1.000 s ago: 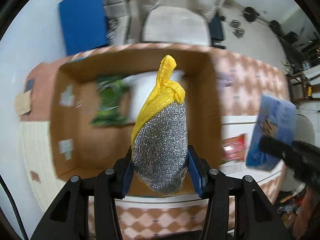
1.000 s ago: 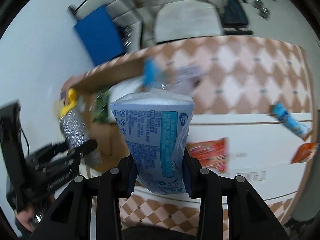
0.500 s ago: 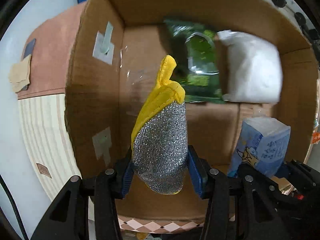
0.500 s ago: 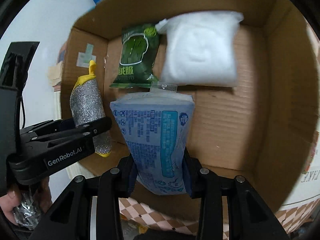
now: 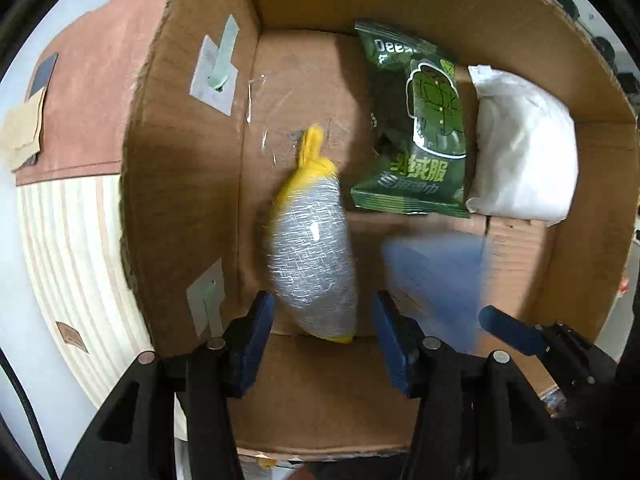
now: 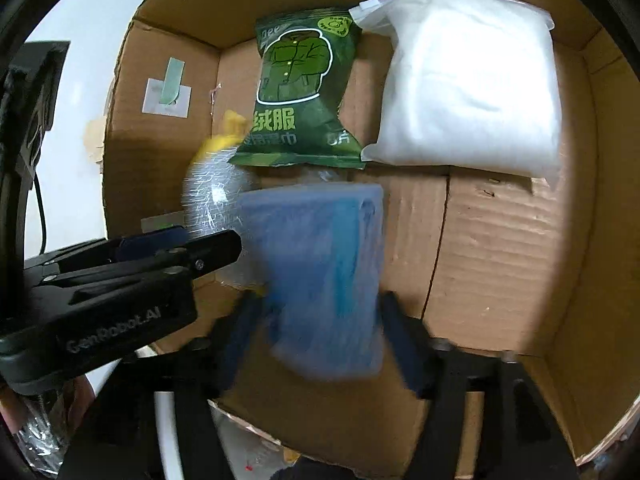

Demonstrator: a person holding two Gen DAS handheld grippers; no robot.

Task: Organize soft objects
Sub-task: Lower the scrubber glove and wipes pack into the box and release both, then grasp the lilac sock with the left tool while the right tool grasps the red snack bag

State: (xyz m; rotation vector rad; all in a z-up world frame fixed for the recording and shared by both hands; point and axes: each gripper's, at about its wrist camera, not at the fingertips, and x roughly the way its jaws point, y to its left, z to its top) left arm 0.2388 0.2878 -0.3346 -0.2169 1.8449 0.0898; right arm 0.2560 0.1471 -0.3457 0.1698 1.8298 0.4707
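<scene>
Box (image 5: 188, 200) fills both views, corrugated cardboard, taped seams on floor. Green packet (image 5: 416, 132) and white pouch (image 5: 524, 148) lie flat side by side, upper right of frame in left view. Left gripper (image 5: 324, 320): jaws spread wide, pads clear of scrubber (image 5: 312, 256), which is blurred between them; silver mesh body, yellow cloth tip. Right gripper (image 6: 316, 328): jaws apart, blue pack (image 6: 320, 280) blurred in the gap; contact w/ pads can't tell. Both items over box floor, lower centre.
</scene>
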